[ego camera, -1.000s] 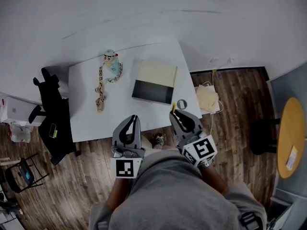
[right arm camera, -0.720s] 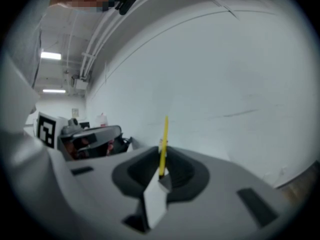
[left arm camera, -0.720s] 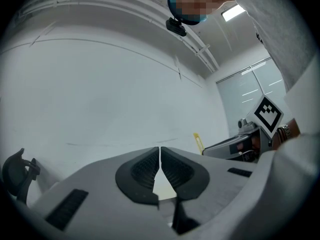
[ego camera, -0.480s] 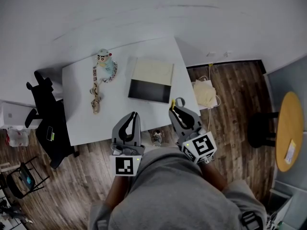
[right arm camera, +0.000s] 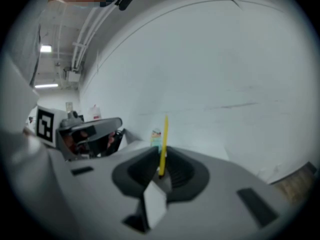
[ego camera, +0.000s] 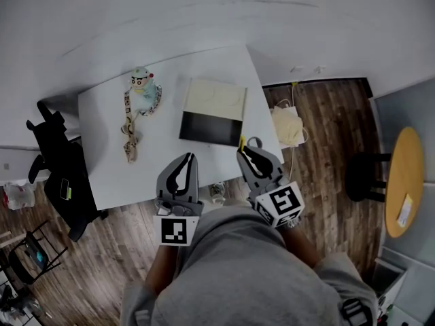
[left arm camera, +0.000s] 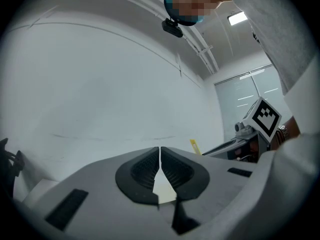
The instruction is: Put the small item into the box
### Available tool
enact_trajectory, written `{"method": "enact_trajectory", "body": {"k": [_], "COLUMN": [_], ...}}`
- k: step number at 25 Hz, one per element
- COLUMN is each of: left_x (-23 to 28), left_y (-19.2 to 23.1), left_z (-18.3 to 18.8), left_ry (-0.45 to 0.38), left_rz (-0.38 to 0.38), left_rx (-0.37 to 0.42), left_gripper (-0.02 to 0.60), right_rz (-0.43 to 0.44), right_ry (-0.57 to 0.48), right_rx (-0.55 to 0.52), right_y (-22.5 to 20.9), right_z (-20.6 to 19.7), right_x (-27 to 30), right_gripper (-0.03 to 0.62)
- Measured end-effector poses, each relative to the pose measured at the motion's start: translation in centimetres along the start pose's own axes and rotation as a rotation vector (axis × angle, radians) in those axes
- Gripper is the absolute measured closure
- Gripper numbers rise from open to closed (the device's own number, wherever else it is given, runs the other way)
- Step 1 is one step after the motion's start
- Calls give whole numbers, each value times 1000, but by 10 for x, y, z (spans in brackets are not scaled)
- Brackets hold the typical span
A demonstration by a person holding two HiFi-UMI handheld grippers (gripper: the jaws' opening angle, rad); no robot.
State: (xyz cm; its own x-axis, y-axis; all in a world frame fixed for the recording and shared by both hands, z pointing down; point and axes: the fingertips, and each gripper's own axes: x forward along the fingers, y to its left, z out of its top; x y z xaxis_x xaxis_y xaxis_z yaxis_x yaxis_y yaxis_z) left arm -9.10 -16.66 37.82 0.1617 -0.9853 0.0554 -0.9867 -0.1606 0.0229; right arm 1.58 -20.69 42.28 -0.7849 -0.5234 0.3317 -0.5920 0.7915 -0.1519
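Clutter at the far left of the table (ego camera: pixel 102 175) is a toy figure (ego camera: pixel 141 84) with a patterned strap (ego camera: pixel 128 131) trailing from it toward the near edge. Both lie well apart from the work and seem no part of it.

Further right, a shallow box (ego camera: pixel 213 109) lies flat, pale across its far part and dark across its near part; I cannot tell whether it is open. It sits toward the table's right side, probably so that the right arm can reach it straight ahead.

The left gripper (ego camera: pixel 188 157) hovers above the table's near edge with its jaws pressed together on nothing, which reads as a spare tool held out of the way.

The right gripper (ego camera: pixel 244 152) is just beside the box's near right corner. Its jaws are clamped on a thin yellow stick (ego camera: pixel 241 141), which stands up out of them with its lower end pinched between the pads. So the stick is in the grip and not yet in the box. A short carry forward and to the left looks needed before release.
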Motion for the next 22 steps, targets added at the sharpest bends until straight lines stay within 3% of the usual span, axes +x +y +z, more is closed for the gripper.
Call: {"method": "enact_trajectory", "body": {"k": [22], "left_x": [53], "left_y": [44], "left_z": [-25], "left_ry": [53], "left_rz": [-60], "left_rx": [-2], "left_gripper": [540], "right_rz": [34], "right_ry": [197], "right_rx": [-11], "right_y": [-13], "right_z": [-36], "right_x": [86], "right_gripper": [528]}}
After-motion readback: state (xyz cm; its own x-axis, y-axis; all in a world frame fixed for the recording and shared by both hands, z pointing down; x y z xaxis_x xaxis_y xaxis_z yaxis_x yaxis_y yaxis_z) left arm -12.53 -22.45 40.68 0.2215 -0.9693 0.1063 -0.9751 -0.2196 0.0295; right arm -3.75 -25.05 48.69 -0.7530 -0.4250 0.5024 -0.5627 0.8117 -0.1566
